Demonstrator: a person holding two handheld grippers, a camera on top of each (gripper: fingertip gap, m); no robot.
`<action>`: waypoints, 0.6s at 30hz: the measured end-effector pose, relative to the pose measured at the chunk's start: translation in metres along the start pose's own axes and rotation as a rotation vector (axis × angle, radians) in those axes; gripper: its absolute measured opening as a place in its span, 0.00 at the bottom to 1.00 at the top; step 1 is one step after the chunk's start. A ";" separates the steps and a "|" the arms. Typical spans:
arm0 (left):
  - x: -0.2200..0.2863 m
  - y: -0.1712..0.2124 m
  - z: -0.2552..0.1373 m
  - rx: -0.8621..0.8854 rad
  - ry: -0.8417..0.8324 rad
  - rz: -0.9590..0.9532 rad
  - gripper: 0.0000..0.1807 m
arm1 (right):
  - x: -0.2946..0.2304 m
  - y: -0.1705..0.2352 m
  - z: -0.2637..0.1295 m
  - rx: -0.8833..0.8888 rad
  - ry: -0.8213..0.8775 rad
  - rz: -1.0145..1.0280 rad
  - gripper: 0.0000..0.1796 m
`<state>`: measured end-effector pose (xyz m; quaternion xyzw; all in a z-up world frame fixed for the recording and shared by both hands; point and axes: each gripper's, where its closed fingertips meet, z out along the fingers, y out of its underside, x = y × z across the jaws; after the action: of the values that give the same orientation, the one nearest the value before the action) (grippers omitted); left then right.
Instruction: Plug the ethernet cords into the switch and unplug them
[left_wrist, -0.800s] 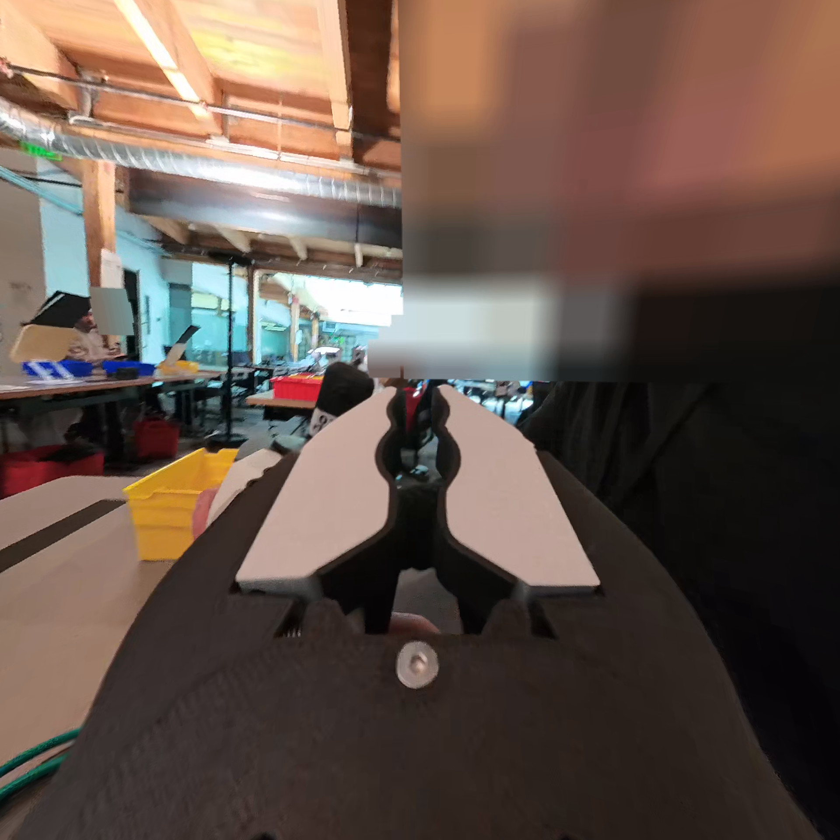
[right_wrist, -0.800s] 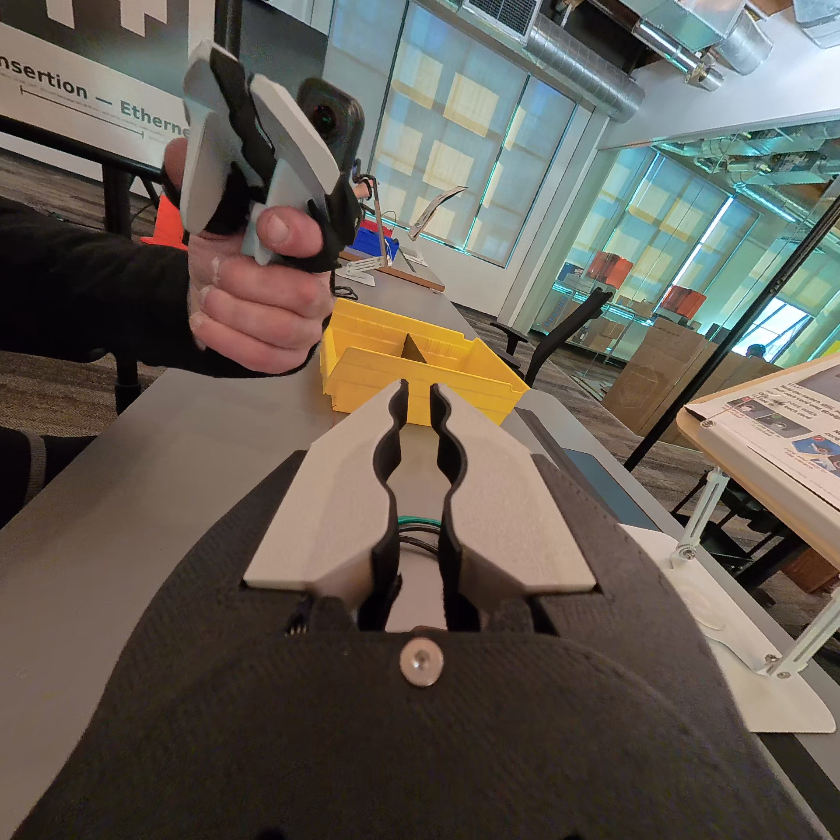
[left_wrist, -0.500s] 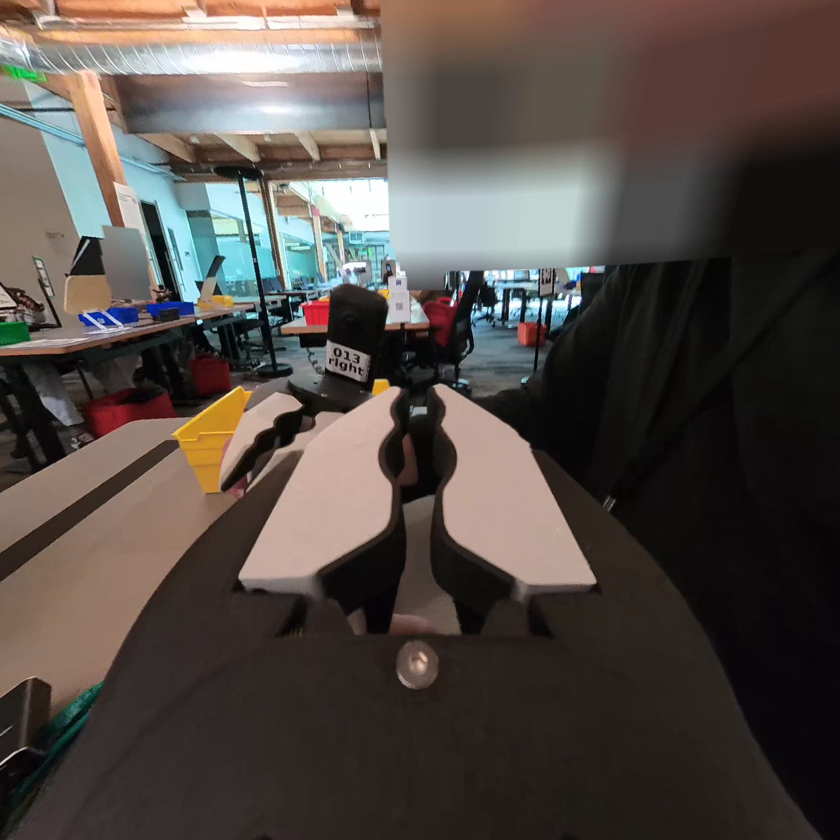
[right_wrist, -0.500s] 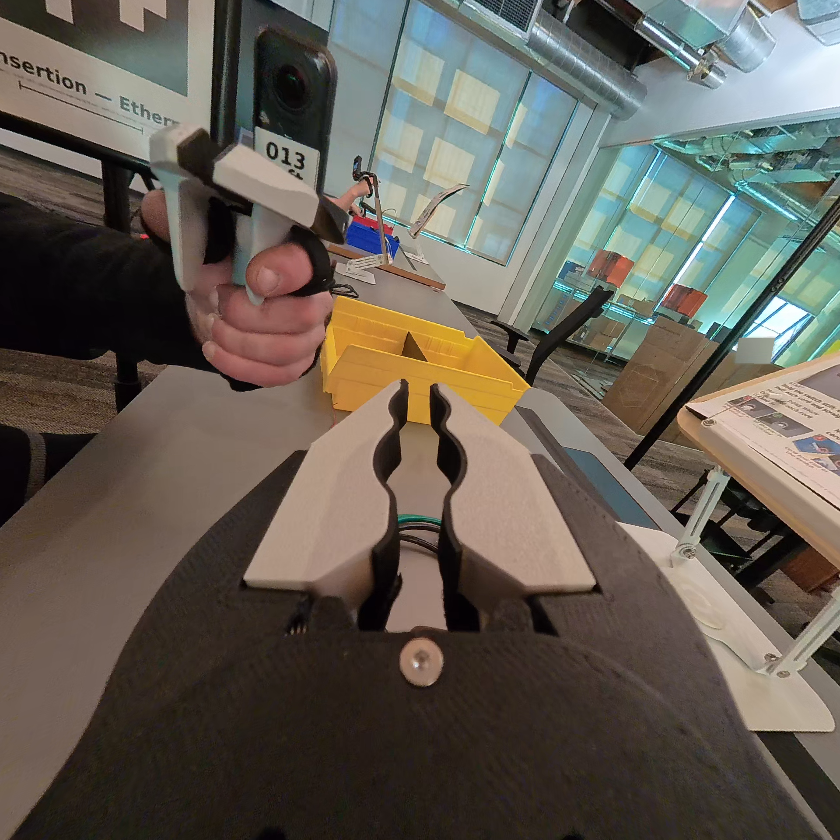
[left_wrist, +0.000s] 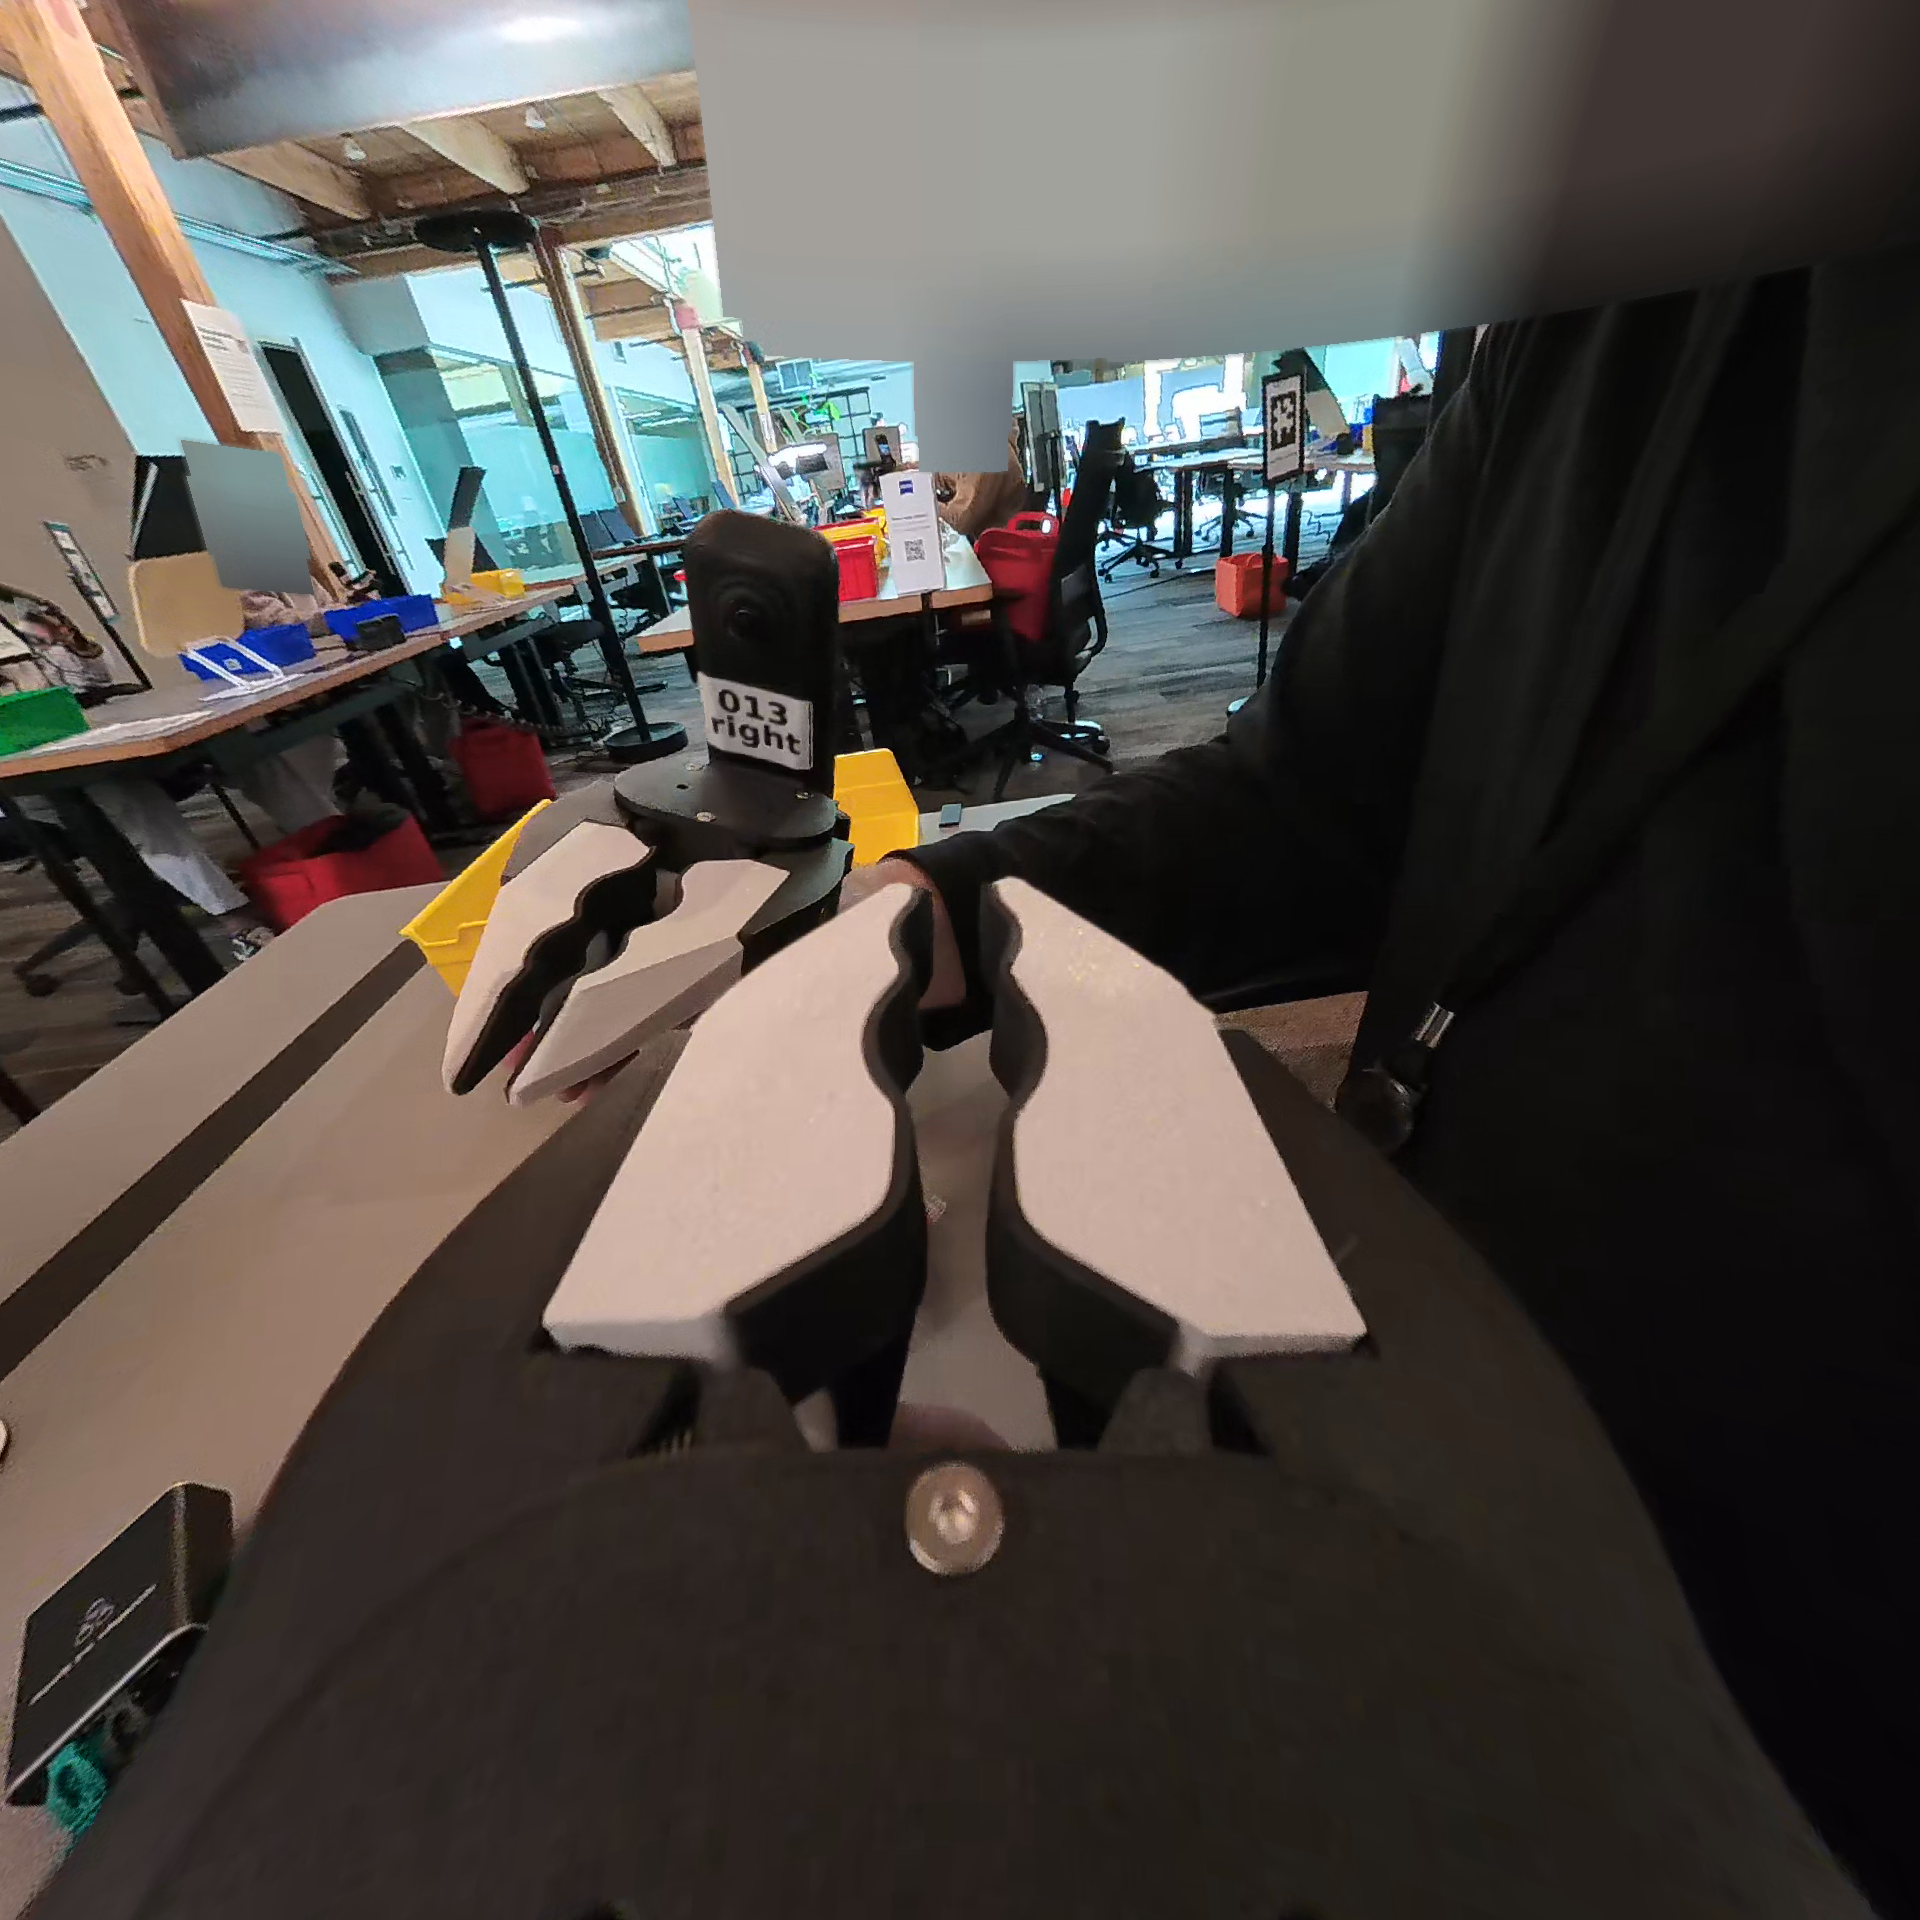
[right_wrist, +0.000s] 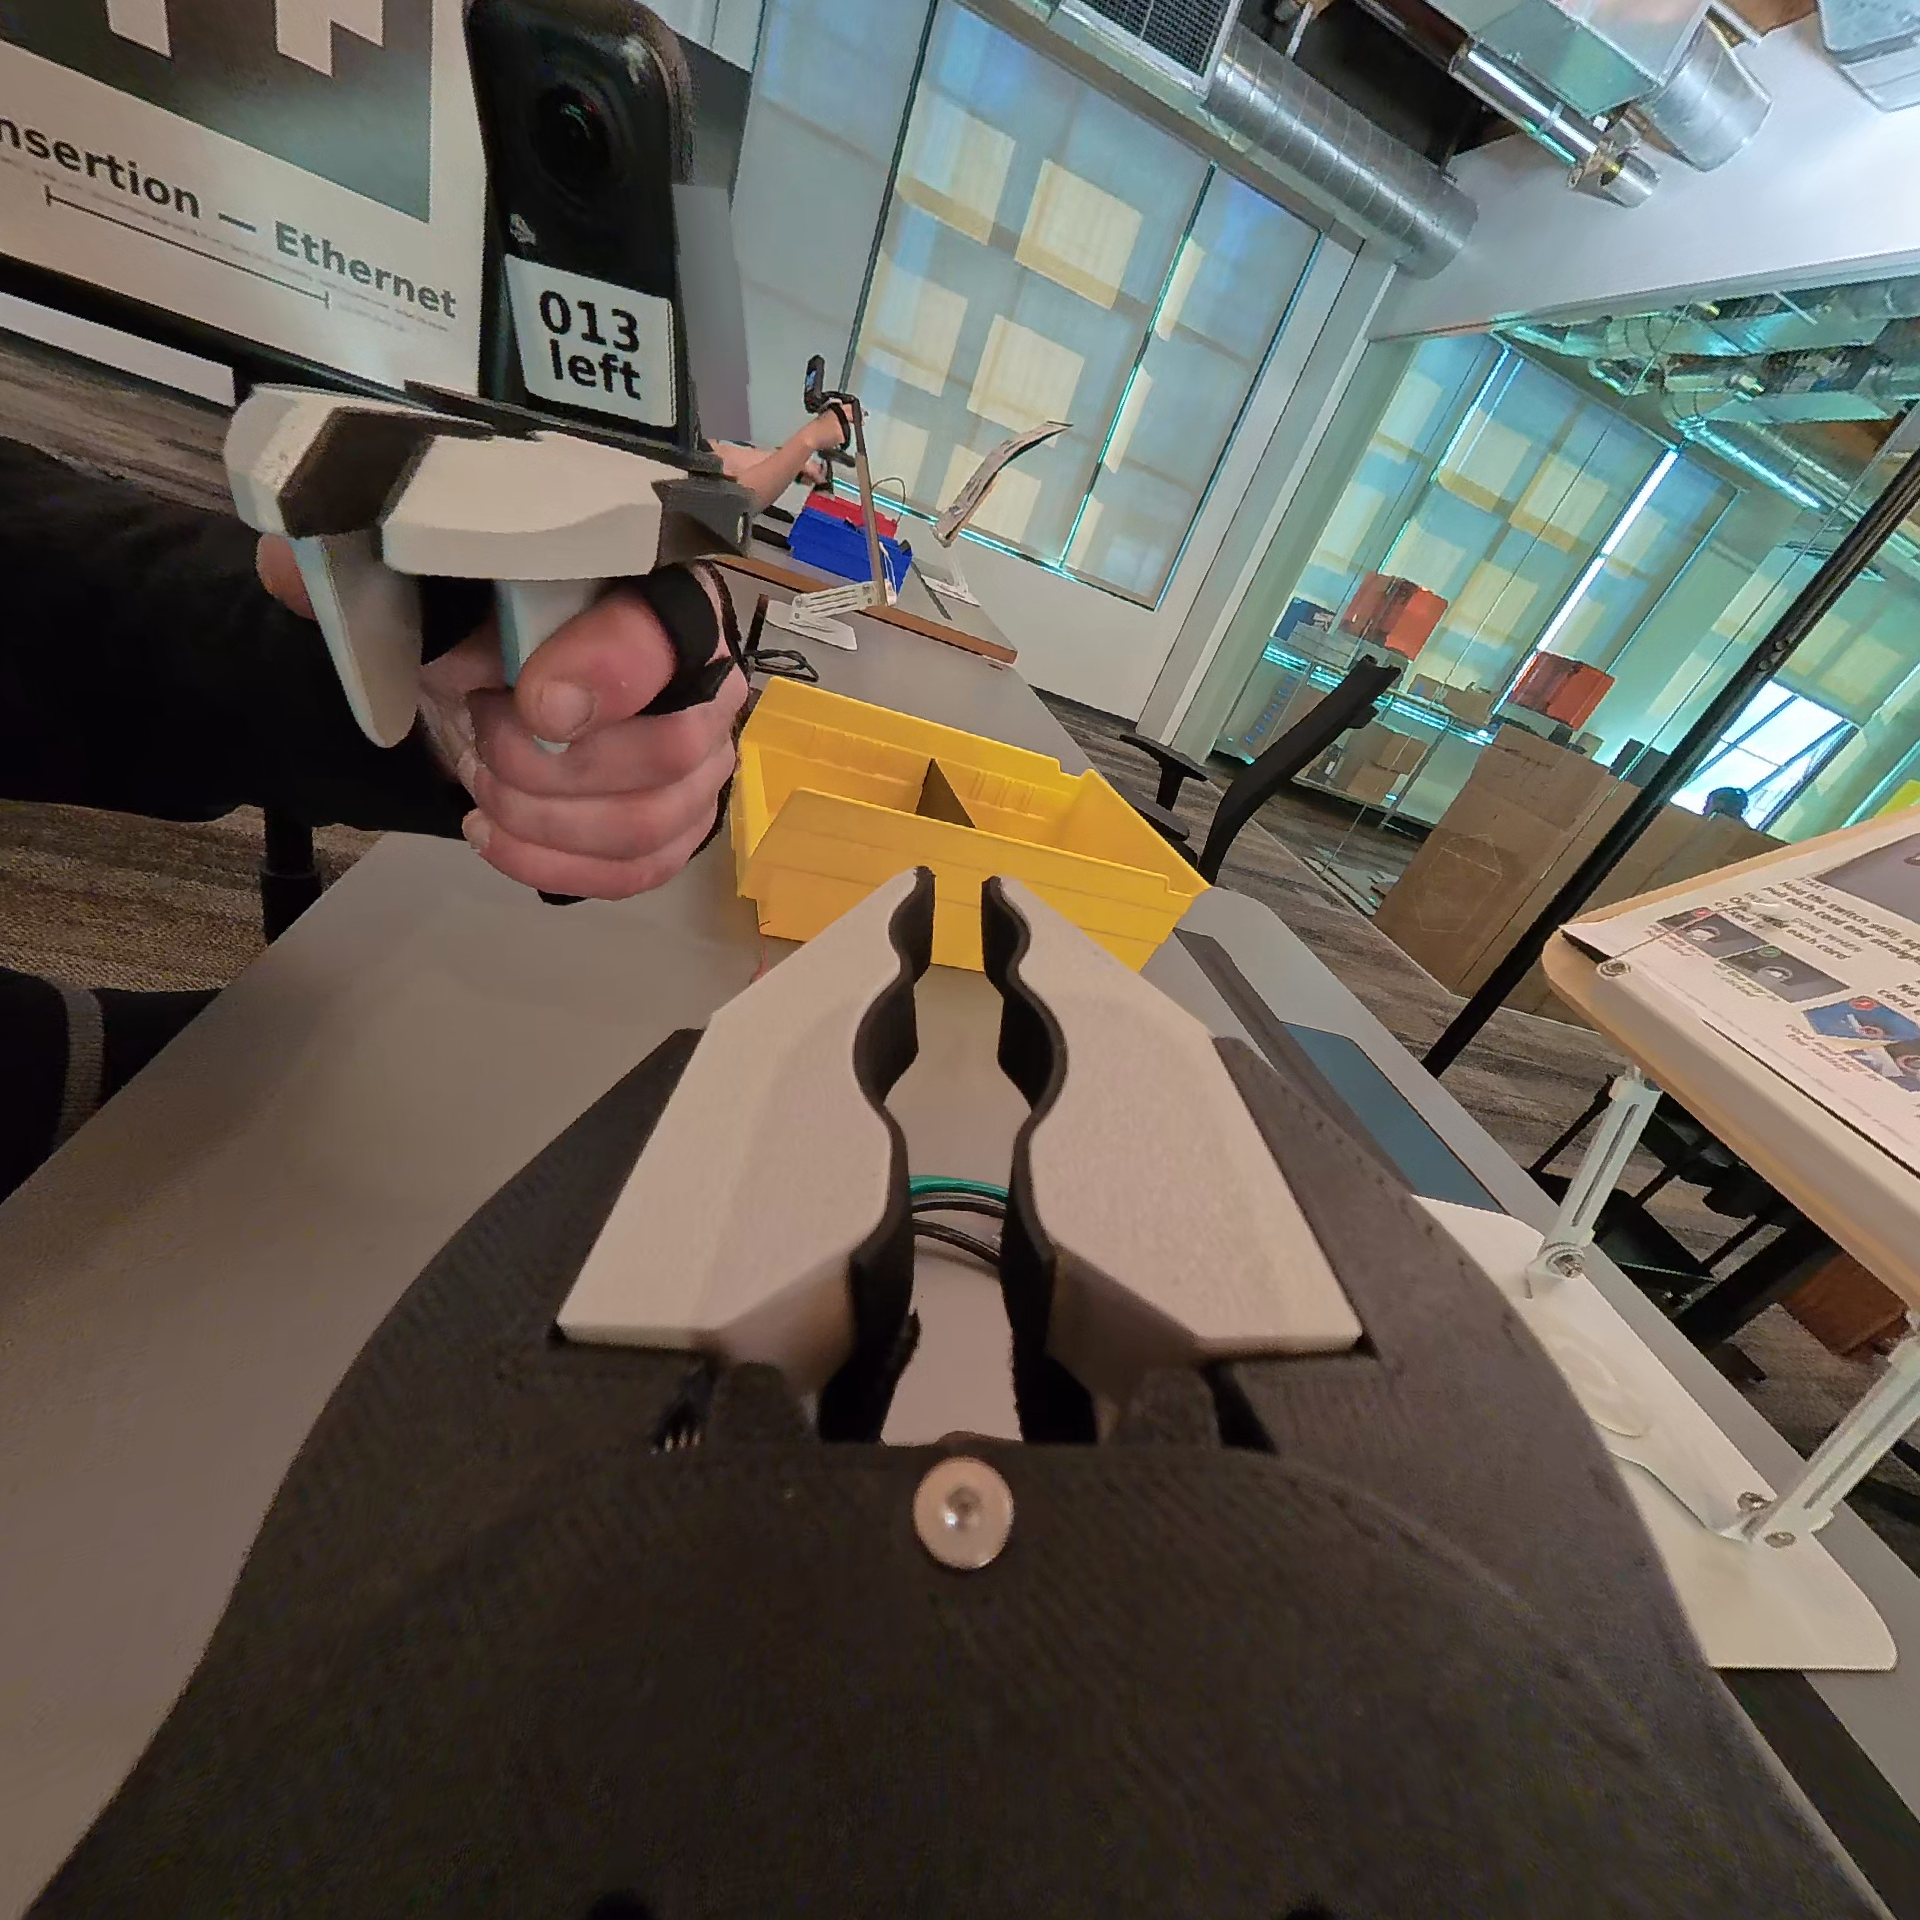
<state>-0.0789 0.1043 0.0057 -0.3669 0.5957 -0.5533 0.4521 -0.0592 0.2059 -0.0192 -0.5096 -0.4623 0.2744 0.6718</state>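
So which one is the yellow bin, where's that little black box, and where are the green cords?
yellow bin (right_wrist: 966, 883): right wrist view, on its front wall.
black box (left_wrist: 109, 1631): left wrist view, on its top face, at the lower left edge.
green cords (right_wrist: 951, 1184): right wrist view, on the strand seen between the tool's fingers.

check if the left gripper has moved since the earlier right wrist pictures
Yes. Against the yellow bin, which stays put in the right wrist view, the left gripper has tipped from fingers pointing up to roughly level, pointing left, with its camera now upright above.
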 end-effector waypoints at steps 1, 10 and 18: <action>0.000 0.000 0.000 -0.005 -0.001 0.002 0.04 | 0.000 0.000 0.000 -0.001 -0.001 0.000 0.04; -0.003 0.011 0.003 -0.084 -0.046 0.043 0.09 | -0.001 0.002 0.001 -0.005 -0.004 0.000 0.04; -0.005 0.023 0.010 -0.159 -0.080 0.064 0.25 | -0.002 0.002 0.002 -0.009 -0.008 -0.002 0.03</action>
<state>-0.0667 0.1088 -0.0160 -0.4043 0.6308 -0.4744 0.4622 -0.0615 0.2057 -0.0220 -0.5113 -0.4666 0.2737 0.6678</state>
